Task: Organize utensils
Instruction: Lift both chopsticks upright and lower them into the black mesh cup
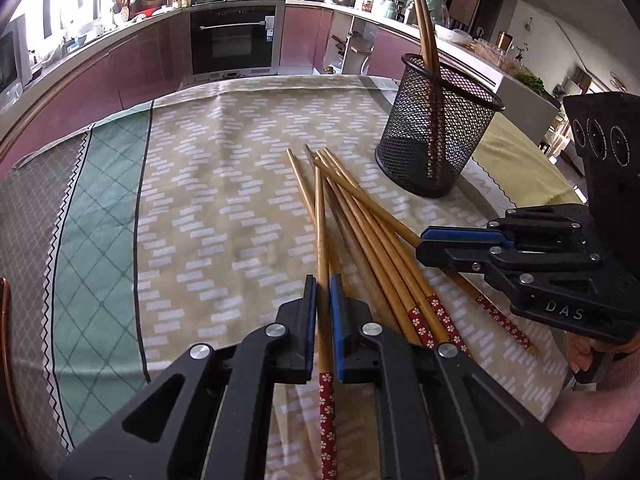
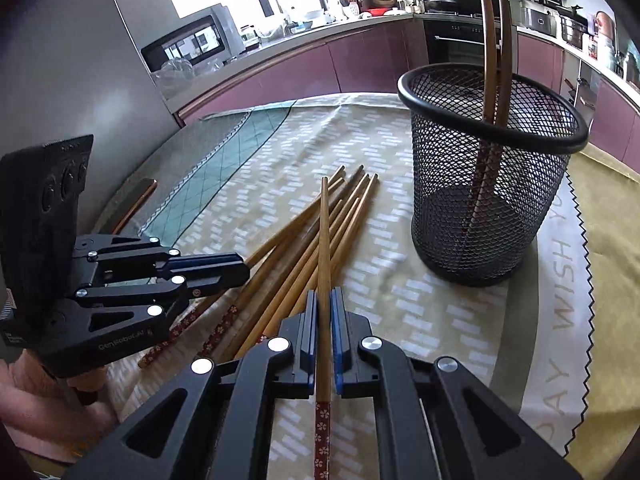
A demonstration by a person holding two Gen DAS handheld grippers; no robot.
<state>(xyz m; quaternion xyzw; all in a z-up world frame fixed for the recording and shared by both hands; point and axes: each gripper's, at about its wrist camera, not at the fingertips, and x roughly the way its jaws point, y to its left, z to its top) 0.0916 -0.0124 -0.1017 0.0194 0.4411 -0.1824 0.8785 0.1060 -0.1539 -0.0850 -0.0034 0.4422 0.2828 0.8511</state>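
Both the left gripper (image 1: 323, 312) and right gripper (image 2: 325, 322) angle downward, jaws closed tight.

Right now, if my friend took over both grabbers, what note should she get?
Left gripper: shut on one chopstick.
Right gripper: shut on another chopstick.
Neither is visibly lifted clear of the loose pile on the tablecloth.
Done: two chopsticks stand in the mesh holder.
Left: drop both held ones into the holder, then the pile.
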